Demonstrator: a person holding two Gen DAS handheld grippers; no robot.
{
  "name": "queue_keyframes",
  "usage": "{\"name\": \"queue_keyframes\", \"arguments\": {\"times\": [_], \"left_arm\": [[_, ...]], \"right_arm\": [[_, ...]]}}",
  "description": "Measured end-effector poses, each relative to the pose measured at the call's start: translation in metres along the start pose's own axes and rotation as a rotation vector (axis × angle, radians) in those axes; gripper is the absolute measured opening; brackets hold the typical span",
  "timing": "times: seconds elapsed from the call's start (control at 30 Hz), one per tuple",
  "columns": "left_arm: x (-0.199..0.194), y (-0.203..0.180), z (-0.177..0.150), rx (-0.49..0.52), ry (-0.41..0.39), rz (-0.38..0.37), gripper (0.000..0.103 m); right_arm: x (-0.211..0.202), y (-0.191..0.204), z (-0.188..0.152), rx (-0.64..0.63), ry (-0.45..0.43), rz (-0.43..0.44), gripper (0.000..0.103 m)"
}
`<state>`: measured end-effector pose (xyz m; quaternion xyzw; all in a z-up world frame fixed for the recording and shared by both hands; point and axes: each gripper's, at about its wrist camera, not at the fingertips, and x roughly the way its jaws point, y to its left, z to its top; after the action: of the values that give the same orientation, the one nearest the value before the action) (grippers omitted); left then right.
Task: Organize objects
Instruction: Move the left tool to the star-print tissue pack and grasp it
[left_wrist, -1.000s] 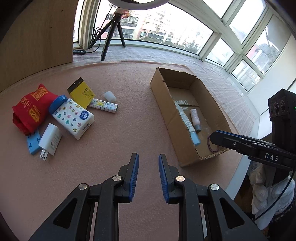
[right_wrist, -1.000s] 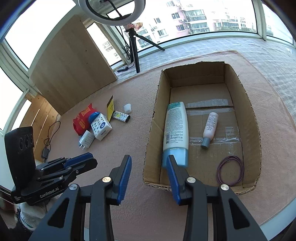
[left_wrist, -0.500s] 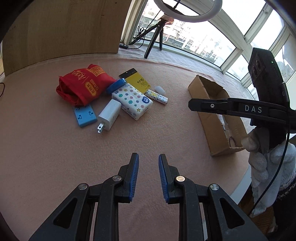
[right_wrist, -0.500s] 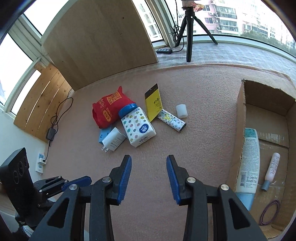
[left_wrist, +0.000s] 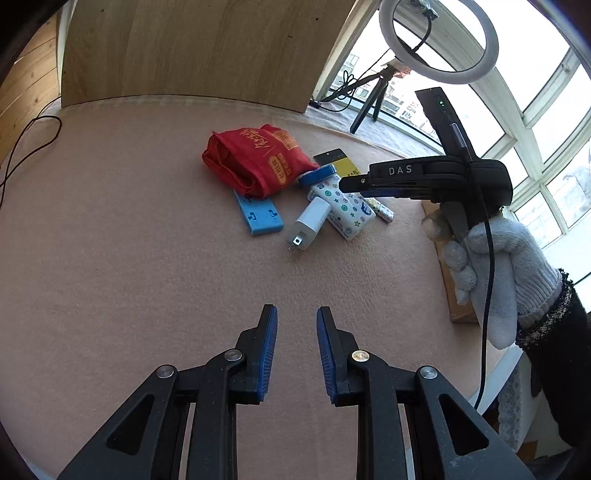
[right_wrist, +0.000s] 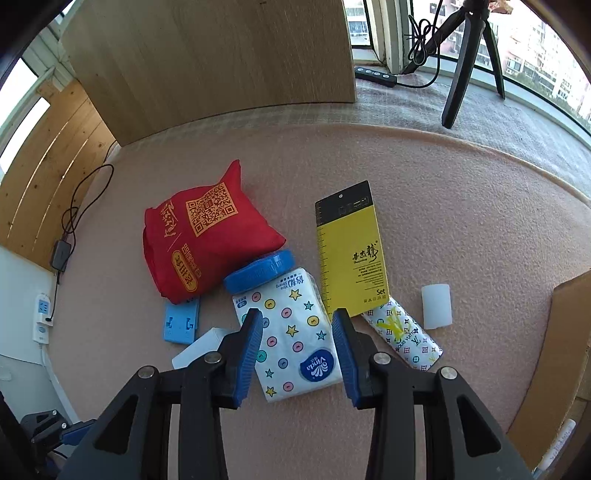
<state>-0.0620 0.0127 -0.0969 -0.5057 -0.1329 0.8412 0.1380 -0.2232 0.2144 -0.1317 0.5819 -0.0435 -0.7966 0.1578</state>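
Tissue pack (right_wrist: 291, 332), star-patterned, lies mid-frame between the wide, empty right tongs (right_wrist: 297, 321); left tongs (left_wrist: 296, 317) gape, empty.

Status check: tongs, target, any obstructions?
Both tongs open, empty. Right tongs straddling tissue pack, not closed. Yellow box and white charger crowd its sides.

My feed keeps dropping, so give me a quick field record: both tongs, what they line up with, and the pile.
right tongs: open, empty, framing the tissue pack
left tongs: open, empty, over bare mat
pile: red bag, blue lid, yellow card, white charger, blue block
box: at right edge, contents mostly out of view
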Motion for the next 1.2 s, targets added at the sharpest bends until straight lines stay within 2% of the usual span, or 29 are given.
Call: {"name": "queue_keyframes", "arguments": {"times": [0.23,0.47,0.73,1.0,1.13,1.2], "left_arm": [[0.005,0.003,0.002,-0.013,0.002,-0.006,0.024],[0.008,-0.002,0.001,0.003,0.017,-0.014,0.024],[0.014,-0.01,0.003,0.016,0.033,-0.031,0.024],[0.033,-0.033,0.004,0.069,0.077,-0.07,0.026],[0.047,-0.046,0.003,0.098,0.111,-0.096,0.028],[0.053,-0.052,0.001,0.111,0.126,-0.105,0.028]], "right_arm": [[0.018,0.005,0.01,-0.011,0.023,-0.006,0.036],[0.022,0.001,0.009,0.041,0.049,0.036,0.036],[0.008,-0.017,-0.038,0.157,0.051,0.117,0.036],[-0.007,-0.021,-0.09,0.272,0.054,0.158,0.036],[-0.009,-0.011,-0.108,0.269,0.101,0.237,0.036],[-0.019,-0.007,-0.115,0.236,0.081,0.208,0.036]]}}
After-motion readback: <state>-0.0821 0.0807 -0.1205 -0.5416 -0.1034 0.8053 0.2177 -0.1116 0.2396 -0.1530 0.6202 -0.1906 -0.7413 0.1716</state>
